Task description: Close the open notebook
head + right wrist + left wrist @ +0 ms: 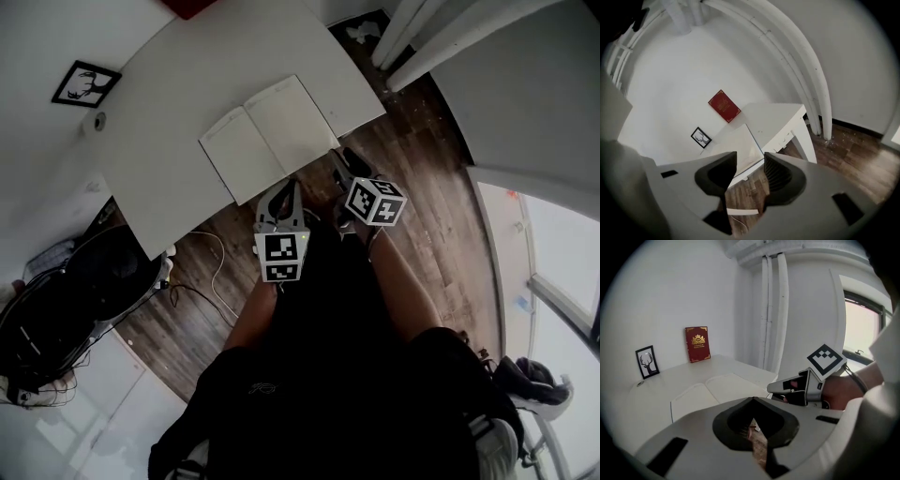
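Ahead of the jaws, the notebook [270, 138] looks light and floppy, best lifted by one cover's outer edge. The right gripper [749, 161] has its jaws apart and empty; the left gripper [752, 422] has them together.

It looks like a plain home room: a white desk [169, 112] on a wood-plank floor [422, 178], with a framed deer print [85, 83] and a red book [697, 344] propped at the desk's back edge.

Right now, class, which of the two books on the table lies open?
The white notebook, flat with pages spread near the table's front edge; the red book stands shut against the wall.
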A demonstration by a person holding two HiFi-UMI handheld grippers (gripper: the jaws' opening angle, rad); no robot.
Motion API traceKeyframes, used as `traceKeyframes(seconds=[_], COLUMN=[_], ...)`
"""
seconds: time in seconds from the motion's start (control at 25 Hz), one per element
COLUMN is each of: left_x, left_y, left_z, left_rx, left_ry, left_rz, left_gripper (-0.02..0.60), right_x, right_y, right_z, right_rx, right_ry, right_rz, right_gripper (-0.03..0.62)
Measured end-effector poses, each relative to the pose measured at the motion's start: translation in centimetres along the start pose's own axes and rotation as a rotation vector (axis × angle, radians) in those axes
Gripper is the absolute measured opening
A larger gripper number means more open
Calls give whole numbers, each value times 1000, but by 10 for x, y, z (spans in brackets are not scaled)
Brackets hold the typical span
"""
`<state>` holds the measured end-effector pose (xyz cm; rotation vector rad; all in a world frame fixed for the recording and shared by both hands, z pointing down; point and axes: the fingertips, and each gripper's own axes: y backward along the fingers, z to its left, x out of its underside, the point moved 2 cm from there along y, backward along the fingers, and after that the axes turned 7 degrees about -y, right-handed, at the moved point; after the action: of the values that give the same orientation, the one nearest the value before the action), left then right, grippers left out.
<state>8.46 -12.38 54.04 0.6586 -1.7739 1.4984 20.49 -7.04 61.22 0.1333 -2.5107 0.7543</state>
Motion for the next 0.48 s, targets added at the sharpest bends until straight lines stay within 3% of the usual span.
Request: traceKeyframes(seconds=[0.12, 0.48], left_x=[1, 4], left_y=[-2, -6], left_z=[-7, -23], left_rx=[9, 36], left_ry=[-17, -34], left_rz=[17, 61], left_gripper=[0, 0], right_x=[2, 3], right_y=[-6, -22], right_z=[-6, -17], right_rx=[-22, -71], right_ry=[-80, -208], right_rz=[-2, 2], right_gripper=[209, 204])
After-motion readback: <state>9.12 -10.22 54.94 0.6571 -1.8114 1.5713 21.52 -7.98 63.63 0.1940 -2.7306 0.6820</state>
